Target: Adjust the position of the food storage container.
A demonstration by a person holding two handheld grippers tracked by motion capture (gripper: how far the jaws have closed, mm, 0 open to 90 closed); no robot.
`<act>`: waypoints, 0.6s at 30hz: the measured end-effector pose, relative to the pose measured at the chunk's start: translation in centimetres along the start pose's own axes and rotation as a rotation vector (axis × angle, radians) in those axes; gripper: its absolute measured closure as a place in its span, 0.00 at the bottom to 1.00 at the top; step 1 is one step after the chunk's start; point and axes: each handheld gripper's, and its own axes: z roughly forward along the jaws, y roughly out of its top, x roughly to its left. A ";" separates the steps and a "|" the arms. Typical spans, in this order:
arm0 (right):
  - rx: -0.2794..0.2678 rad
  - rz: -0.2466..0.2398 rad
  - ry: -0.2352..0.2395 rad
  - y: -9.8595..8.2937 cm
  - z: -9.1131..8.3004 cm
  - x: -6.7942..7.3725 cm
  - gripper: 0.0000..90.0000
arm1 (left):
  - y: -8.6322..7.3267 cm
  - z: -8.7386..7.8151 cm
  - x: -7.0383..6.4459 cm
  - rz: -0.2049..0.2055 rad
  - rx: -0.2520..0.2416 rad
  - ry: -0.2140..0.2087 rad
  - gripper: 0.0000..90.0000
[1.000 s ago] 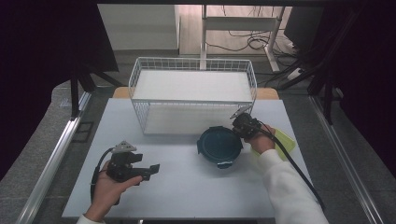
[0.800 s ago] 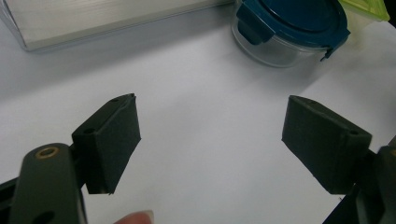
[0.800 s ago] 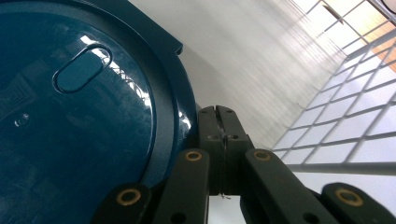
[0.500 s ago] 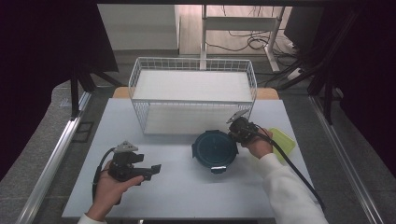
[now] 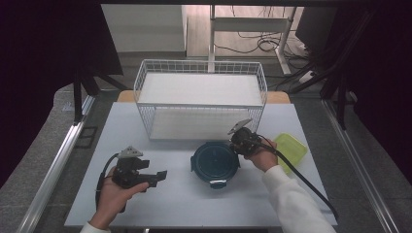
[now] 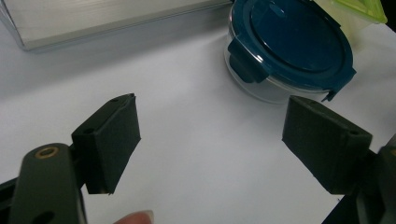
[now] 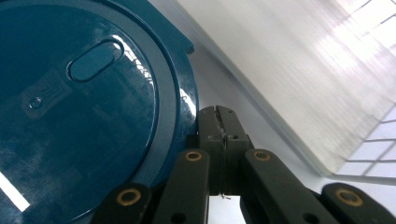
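Container (image 5: pixel 215 161) sat on the tabletop (image 5: pixel 184 204) before the basket (image 5: pixel 201 99), the right hand-held gripper (image 5: pixel 237 141) clenched at its rim, seemingly on a lid tab, nudging or unclipping, while the left hand-held gripper (image 5: pixel 158 176) waited released nearby; steadying likely comes next.

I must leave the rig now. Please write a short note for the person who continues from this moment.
Left gripper: open, holding nothing, above the white table.
Right gripper: shut, its tips against the rim of the round container with blue lid.
Container stands before the wire basket; green lid lies to its right.
Done: lid is on the container.
Left: probably placing the container in the basket.
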 end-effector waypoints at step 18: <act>-0.001 -0.014 0.061 -0.1 -0.5 2.6 0.99 | 0.1 -0.2 0.0 -0.005 -0.006 -0.004 0.21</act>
